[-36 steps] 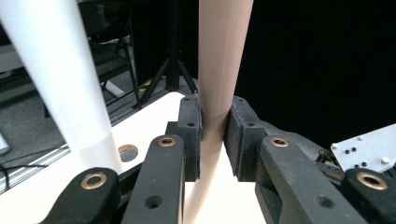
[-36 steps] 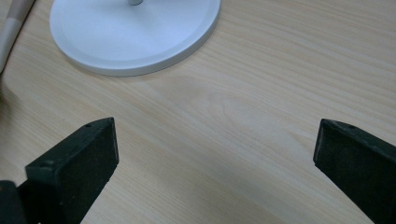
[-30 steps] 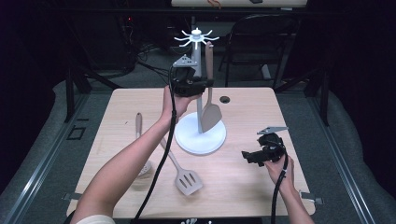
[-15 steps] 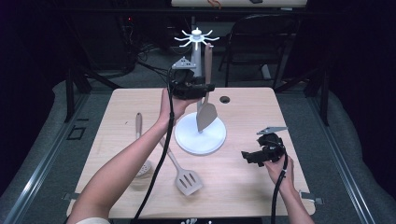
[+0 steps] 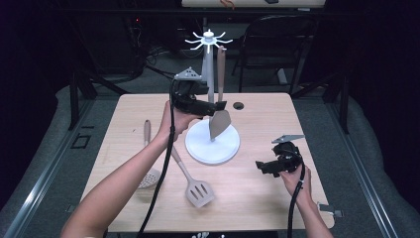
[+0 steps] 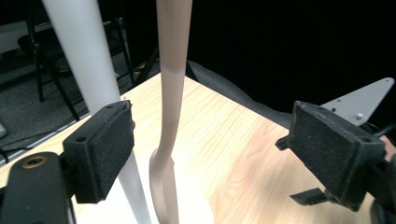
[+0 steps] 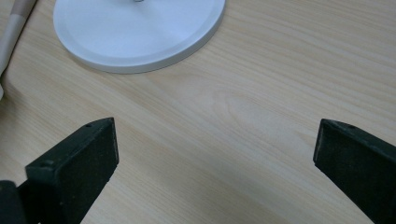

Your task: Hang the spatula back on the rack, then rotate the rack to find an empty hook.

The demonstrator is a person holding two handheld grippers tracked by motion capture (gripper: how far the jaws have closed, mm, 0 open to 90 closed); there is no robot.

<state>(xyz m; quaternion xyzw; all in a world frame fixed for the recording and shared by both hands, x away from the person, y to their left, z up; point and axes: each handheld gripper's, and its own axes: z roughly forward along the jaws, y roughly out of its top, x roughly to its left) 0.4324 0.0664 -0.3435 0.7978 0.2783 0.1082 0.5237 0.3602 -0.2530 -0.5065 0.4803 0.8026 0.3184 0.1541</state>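
On the pale wood worktop [image 5: 257, 193], a beige spatula [image 5: 219, 94] is hung on the white rack [image 5: 208, 64]; the left claw [image 6: 210, 154], just opened, is spread around its handle so it hangs freely, and the right claw [image 7: 215, 177] is spread idle

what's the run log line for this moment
left claw: just opened, pads clear | spatula: hangs on rack | right claw: open over table

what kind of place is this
Probably a recording or lab space rather than a kitchen: a lone wooden table in a dark room, cables on the floor, a folding chair behind, and a white utensil stand set out.
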